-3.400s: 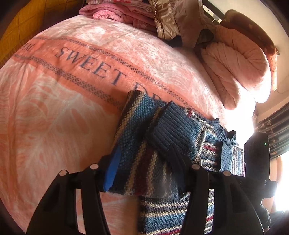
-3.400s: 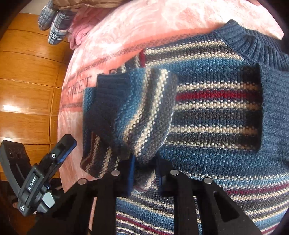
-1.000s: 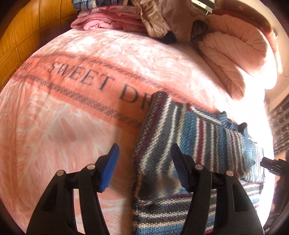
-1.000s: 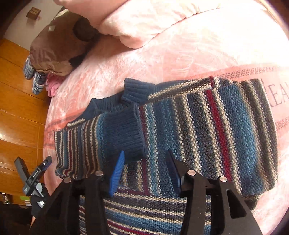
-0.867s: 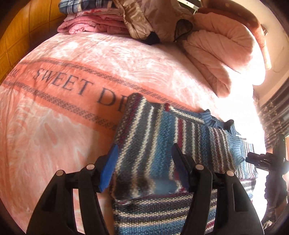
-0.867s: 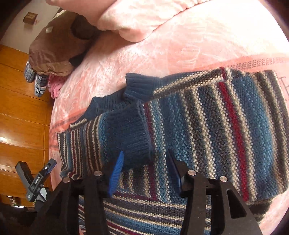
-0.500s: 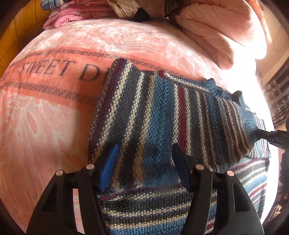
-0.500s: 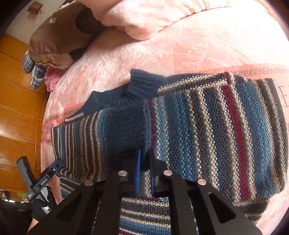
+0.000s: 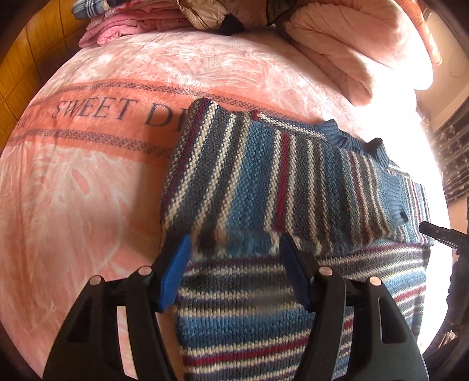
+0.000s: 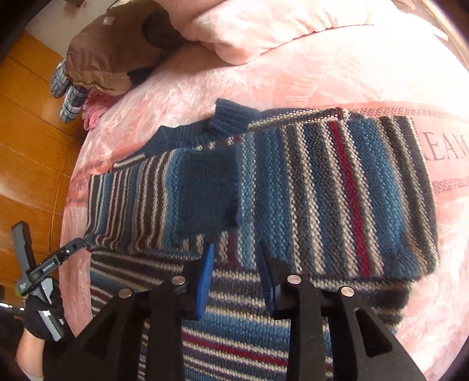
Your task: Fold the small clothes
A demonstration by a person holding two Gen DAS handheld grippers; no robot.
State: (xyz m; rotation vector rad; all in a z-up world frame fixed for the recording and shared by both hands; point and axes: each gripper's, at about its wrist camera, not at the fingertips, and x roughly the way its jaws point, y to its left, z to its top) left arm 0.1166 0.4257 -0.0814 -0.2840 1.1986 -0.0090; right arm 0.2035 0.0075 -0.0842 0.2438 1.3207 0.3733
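A striped knit sweater (image 9: 263,187) in blue, cream, grey and dark red lies partly folded on a bed covered by a pink blanket (image 9: 88,181), filling the centre and lower half of both wrist views. In the left wrist view, the left tool (image 9: 234,258) points in from the bottom edge, low over the sweater's folded edge, its two blue-padded fingers (image 9: 173,275) spread wide apart with nothing between them. In the right wrist view, the right tool (image 10: 237,272) also enters from the bottom edge, its fingers apart and empty, just below a dark blue ribbed cuff (image 10: 205,187) lying on the striped body. The sweater's lower part is blurred close to each lens and cut off by the bottom of the frame. The blanket's printed lettering is partly covered by the sweater. At the lower left of the right wrist view, the other tool's body and a dark-gloved hand (image 10: 38,319) are only partly visible. A pink pillow (image 9: 351,52) and piled clothes (image 9: 132,26) sit along the top edge.
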